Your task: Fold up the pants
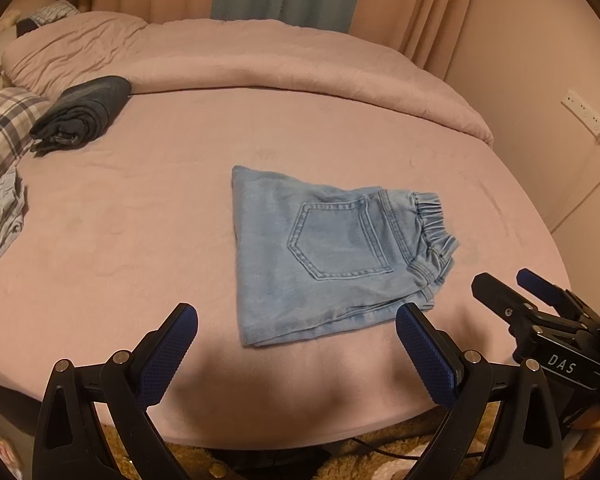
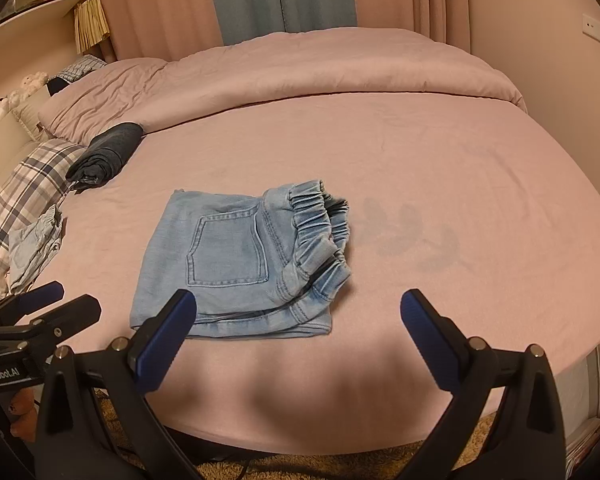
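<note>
Both tools point(image 1: 296, 322) point(image 2: 298, 308) gaping, empty; folded light denim pants point(image 1: 324, 256), elastic waistband.

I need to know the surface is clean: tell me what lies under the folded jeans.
The folded jeans rest flat on the pink bedsheet, which shows bare all around them. The patch directly beneath is covered, and the denim layers hide anything tucked between them.

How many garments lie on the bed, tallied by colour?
Light blue denim: 2, the folded jeans and a crumpled piece at the left edge
Dark navy: 1, a folded bundle
Total: 3
Both grippers are open, holding nothing.
</note>
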### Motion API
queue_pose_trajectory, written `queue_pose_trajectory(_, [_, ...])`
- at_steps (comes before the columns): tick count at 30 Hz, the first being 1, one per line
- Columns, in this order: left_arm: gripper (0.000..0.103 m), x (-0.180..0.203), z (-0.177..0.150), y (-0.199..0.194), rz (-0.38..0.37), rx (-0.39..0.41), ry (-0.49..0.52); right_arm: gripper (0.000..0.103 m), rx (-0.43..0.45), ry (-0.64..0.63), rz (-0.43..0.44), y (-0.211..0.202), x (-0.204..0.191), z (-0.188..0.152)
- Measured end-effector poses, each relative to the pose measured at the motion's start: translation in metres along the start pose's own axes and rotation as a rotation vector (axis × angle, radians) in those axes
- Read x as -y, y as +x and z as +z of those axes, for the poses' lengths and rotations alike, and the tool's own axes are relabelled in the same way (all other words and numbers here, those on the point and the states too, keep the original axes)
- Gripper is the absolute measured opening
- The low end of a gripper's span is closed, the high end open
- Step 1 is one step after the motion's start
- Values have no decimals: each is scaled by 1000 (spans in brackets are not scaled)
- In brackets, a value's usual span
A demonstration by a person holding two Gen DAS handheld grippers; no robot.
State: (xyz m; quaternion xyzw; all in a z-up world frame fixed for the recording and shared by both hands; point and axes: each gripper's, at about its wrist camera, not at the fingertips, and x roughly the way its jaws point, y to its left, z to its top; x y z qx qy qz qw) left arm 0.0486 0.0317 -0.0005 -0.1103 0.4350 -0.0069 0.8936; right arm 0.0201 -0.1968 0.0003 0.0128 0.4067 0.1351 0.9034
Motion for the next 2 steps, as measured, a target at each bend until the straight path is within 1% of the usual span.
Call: queue_pose_trajectory(2, [99, 0, 0, -1, -5, 4, -3, 103, 1, 3, -1, -1, -1, -1])
